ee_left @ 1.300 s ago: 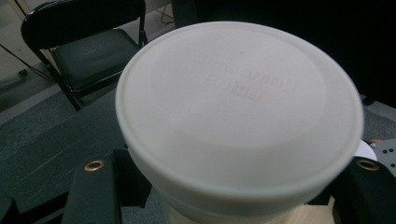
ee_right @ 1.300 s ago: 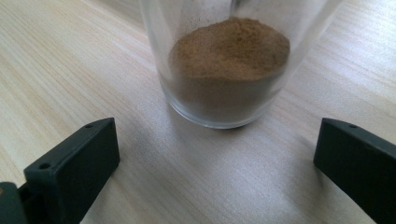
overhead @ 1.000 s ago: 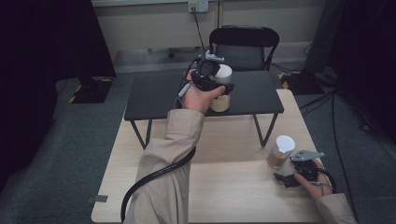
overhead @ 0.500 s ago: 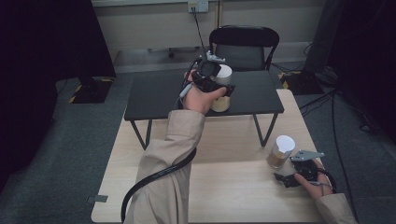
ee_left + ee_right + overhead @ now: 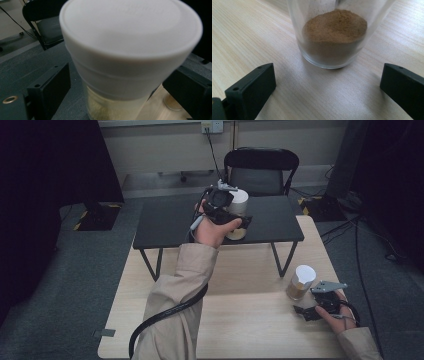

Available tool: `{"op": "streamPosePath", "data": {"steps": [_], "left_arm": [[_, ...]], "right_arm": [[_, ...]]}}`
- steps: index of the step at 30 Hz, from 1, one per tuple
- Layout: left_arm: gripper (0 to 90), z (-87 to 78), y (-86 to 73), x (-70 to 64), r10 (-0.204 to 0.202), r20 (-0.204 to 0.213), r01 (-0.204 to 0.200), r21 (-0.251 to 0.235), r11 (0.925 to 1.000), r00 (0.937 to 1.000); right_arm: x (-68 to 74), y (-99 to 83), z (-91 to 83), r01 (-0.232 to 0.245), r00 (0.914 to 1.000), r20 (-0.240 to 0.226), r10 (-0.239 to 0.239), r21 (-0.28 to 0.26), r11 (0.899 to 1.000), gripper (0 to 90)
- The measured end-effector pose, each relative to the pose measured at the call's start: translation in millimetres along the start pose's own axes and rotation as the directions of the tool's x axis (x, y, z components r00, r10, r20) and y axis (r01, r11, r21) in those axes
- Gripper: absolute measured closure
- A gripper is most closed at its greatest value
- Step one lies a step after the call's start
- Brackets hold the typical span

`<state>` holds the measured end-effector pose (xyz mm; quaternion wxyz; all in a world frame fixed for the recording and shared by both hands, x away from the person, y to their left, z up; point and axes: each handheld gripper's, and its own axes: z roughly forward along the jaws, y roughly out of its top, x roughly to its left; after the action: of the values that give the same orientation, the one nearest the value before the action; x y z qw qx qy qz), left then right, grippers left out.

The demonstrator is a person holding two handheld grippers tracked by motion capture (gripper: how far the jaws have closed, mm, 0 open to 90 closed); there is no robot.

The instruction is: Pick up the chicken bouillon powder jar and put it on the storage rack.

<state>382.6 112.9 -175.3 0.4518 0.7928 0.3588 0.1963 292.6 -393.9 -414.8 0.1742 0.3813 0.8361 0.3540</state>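
Left tongs (image 5: pixel 239 222) spread around white-lidded jar (image 5: pixel 237 206) over black bench (image 5: pixel 165 222), not pinching; right tongs (image 5: pixel 306 310) spread just behind brown-powder jar (image 5: pixel 300 282) on wooden bench (image 5: pixel 240 320).

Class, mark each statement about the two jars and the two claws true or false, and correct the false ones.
1. The left claw has its jaws on either side of the white-lidded jar. True.
2. That jar sits over the black table. True.
3. The right claw is clamped on the brown-powder jar. False: its jaws stand wide, short of the jar.
4. The brown-powder jar lies on its side. False: it stands upright on the wooden table.
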Motion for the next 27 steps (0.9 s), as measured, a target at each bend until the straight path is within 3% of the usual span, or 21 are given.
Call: {"op": "streamPosePath", "data": {"steps": [18, 27], "left_arm": [[4.5, -2.4, -39.2, 7.1, -0.039, 0.050, 0.040, -0.017, 0.9990, 0.9980], [4.5, -2.7, -56.7, 5.9, -0.035, 0.065, 0.036, -0.023, 0.9991, 0.9973]], "right_arm": [[0.0, 0.0, 0.0, 0.000, 1.0000, 0.000, 0.000, 0.000, 1.000, 0.0], [0.0, 0.0, 0.0, 0.000, 1.0000, 0.000, 0.000, 0.000, 1.000, 0.0]]}}
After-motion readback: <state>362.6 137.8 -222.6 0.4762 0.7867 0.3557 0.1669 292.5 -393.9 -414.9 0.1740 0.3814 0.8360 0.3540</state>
